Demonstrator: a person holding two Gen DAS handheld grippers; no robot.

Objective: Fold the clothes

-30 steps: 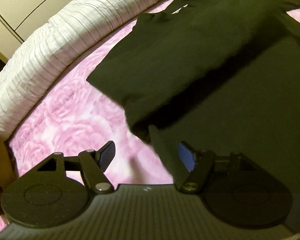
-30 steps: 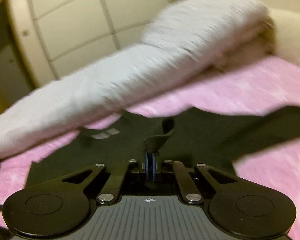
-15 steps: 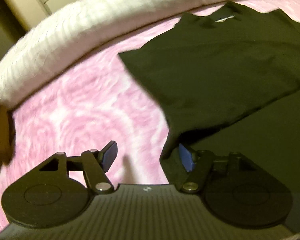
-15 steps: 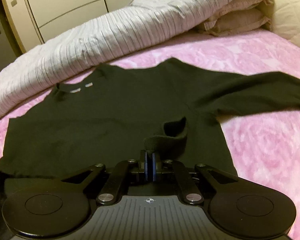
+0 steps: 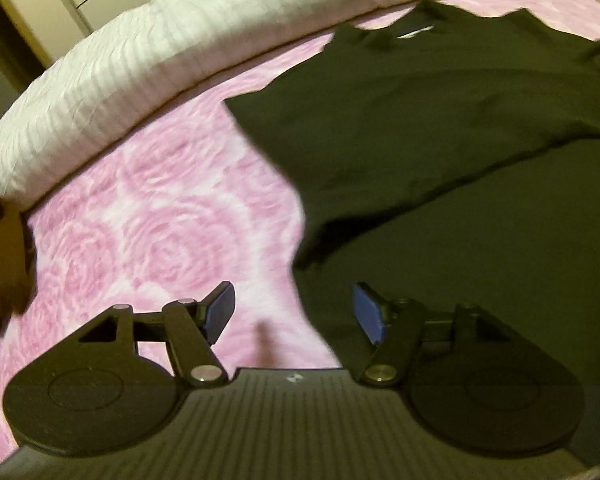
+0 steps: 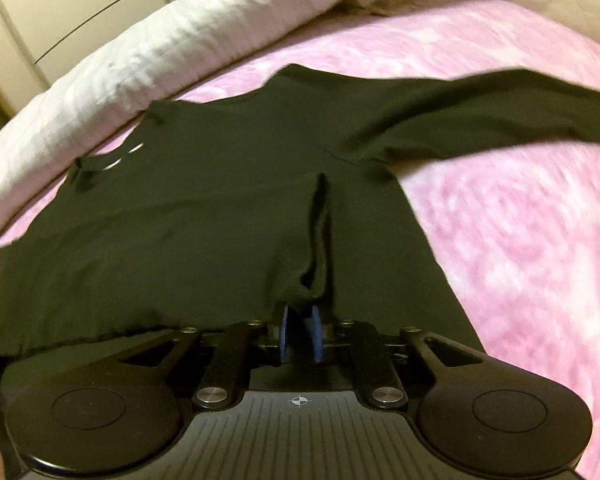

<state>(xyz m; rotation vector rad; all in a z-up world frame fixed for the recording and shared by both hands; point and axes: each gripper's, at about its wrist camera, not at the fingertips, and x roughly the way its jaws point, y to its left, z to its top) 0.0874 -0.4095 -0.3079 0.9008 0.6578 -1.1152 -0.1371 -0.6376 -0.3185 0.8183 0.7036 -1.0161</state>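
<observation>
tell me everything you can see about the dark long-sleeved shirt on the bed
The dark long-sleeved shirt looks like soft knit, dark olive to black, lying mostly flat on the pink rose-patterned bedspread. One sleeve stretches out sideways; the other is folded across the body. A pale label shows at the collar. The right gripper pinches a fabric ridge.

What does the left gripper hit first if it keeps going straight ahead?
Likely the left edge of the black shirt, which crosses between the open left gripper fingers over the pink bedspread; depth unclear.
</observation>
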